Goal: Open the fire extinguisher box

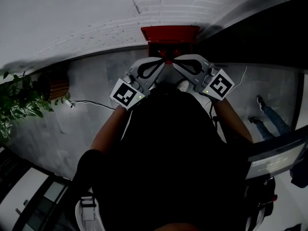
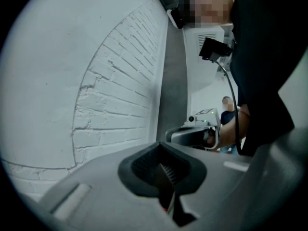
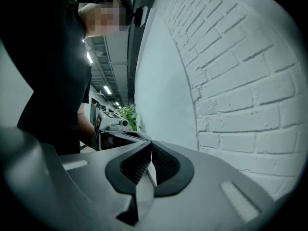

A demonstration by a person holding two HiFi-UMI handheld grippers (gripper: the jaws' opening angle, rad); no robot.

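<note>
Head view: a white brick wall fills the top, and at its foot sits the red fire extinguisher box, its front half hidden behind the gripper tips. Left gripper and right gripper meet there, both jaw pairs pressed together with nothing visible between them. A red sliver under the left jaws is too small to read.

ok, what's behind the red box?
White brick wall, with the red box standing against it. The wall right behind is covered by the box; the left hand-held gripper and right hand-held gripper cover its lower front.
</note>
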